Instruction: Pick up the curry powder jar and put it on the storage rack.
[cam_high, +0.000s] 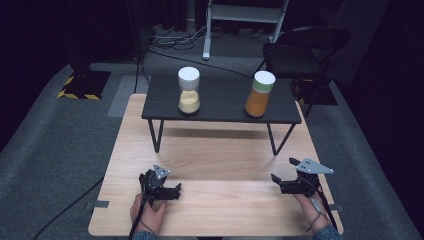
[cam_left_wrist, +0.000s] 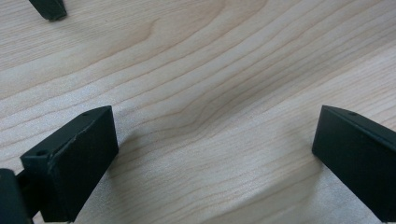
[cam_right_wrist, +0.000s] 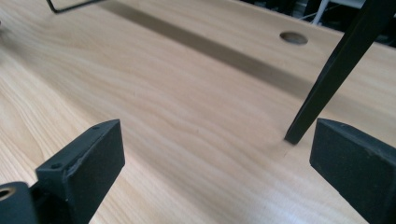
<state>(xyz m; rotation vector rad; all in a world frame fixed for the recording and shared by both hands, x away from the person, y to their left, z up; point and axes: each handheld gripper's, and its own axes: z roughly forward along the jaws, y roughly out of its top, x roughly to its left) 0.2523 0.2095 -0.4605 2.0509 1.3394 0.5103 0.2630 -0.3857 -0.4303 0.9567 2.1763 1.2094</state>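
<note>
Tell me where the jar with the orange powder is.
In the high view, the orange jar stands upright on the right part of the small black shelf, to the right of the pale-powder jar, beyond both grippers.

No text, label, brand or number can be read on anything in these views.

Both hands come in from the near edge, each holding a gripper low and well apart from the other. The left gripper (cam_high: 172, 191) points toward the right, jaws spread wide with nothing between them. The right gripper (cam_high: 282, 176) points left and slightly forward, jaws likewise wide apart.
</note>
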